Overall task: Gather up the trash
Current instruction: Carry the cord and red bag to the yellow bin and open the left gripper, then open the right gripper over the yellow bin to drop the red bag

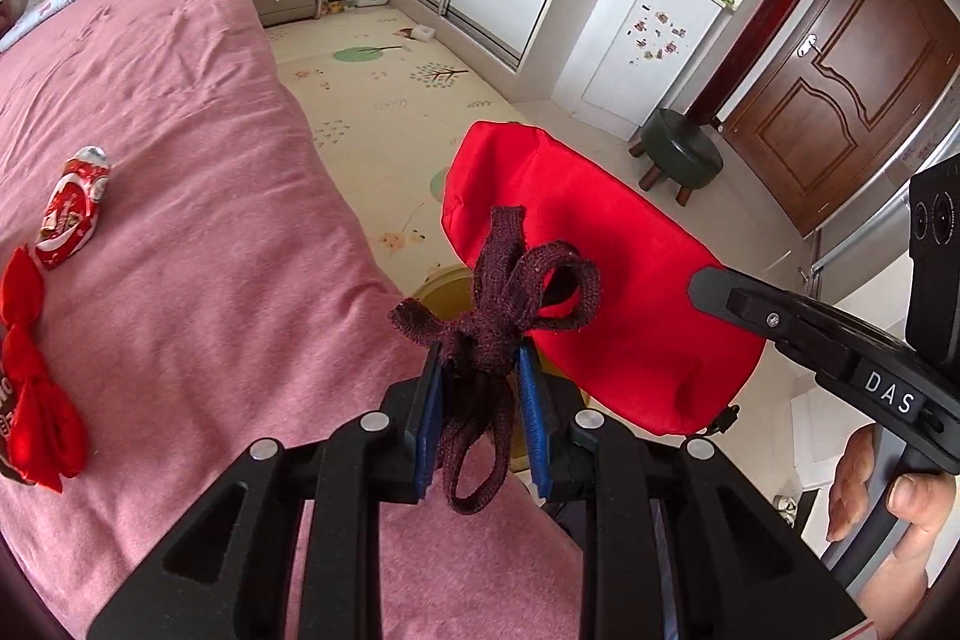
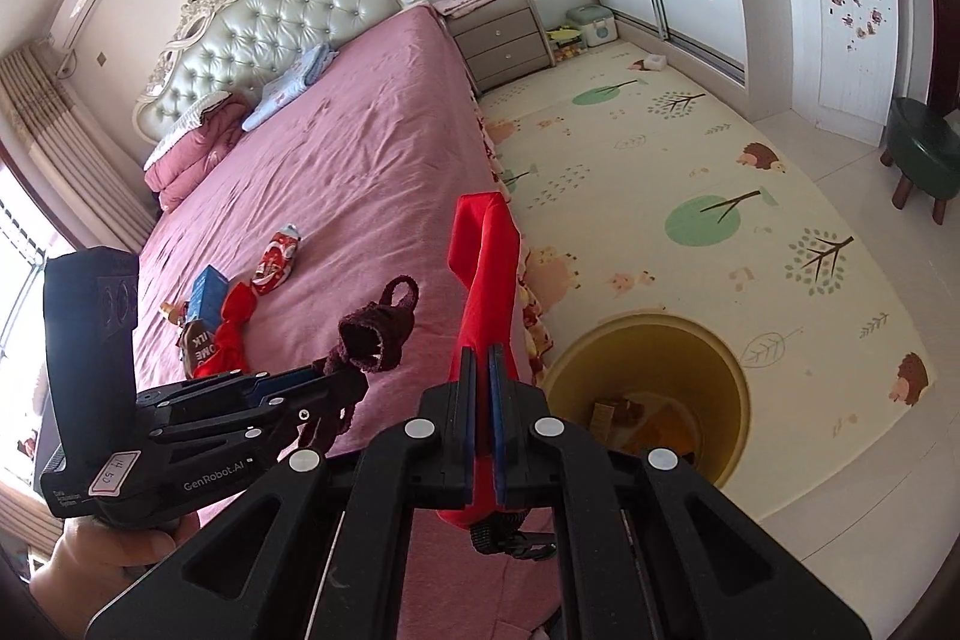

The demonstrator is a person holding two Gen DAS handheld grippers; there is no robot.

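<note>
- On the far left of the pink bed (image 1: pixel 198 148), near its left edge, there's a little pile: a crumpled red wrapper (image 1: pixel 33 370) with white lettering, and just beyond it a red-and-white foil snack packet (image 1: pixel 72 208), flattened and shiny at the top end. From the right wrist view a small blue carton (image 2: pixel 210 293) sits next to them too.
- The left gripper (image 1: pixel 480 388) is clamped on a dark maroon knitted cord (image 1: pixel 504 304). It's a flat woven strap tied in a messy bow, with loops sticking out past the tips and one tail hanging down between the blue pads (image 1: pixel 531 394). Fingers are narrow and pinched right onto the knot.
- It's held up in the air over the bed's right edge, pointing forward. In the right wrist view you can see the bare hand (image 2: pixel 114 550) around its handle.
- The right gripper (image 2: pixel 483 370) is squeezed almost closed on a bright red fabric pouch (image 2: pixel 486 256), smooth cloth with a black buckle strap dangling off the bottom corner. It's carried edge-on, above the bed's edge.
- Right next to that edge, on the floor on a cartoon play mat (image 2: pixel 690 172), is a yellow trash bin (image 2: pixel 654 388) with some scraps inside.
</note>
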